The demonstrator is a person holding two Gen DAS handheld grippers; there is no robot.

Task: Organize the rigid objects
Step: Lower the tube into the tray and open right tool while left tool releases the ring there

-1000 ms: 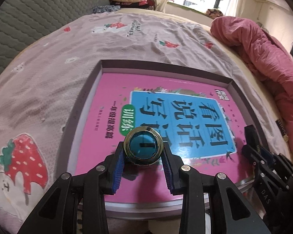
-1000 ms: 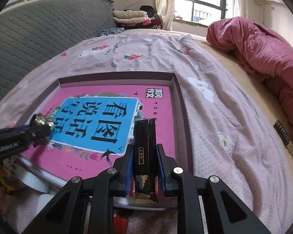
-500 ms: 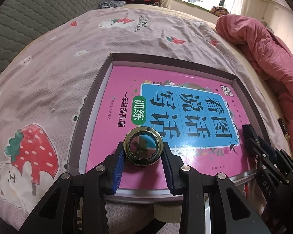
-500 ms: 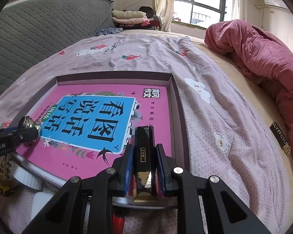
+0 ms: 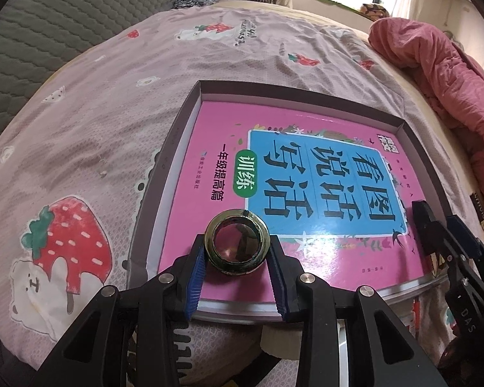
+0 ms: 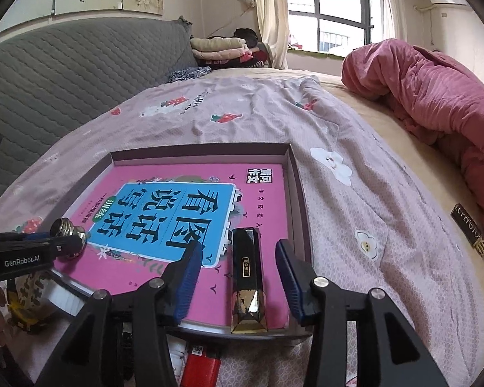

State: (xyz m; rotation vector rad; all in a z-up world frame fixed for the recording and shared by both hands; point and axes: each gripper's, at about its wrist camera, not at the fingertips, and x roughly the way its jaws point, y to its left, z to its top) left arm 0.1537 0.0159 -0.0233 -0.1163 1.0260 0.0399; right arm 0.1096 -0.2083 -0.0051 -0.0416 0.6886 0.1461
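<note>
The bar (image 6: pixel 247 277) lies flat on the book (image 6: pixel 184 206), at the near right corner of the tray (image 6: pixel 298 193). Its long axis runs straight away from my right gripper (image 6: pixel 238 277), in line with the fingers, and its gold near end reaches the tray's front rim. It sits between my right jaws, which are opening; neither pad touches it, with clear pink cover showing on both sides. So I judge the bar placed, and the right hand can pull straight back along that axis without knocking it.

Across the book, my left gripper (image 5: pixel 237 256) is clamped on the round knob (image 5: pixel 237 246), pads pressing its sides, over the book's near left part. Whether the knob touches the cover I cannot tell. The left hand is the nearer one for setting it down there, well apart from the bar.
</note>
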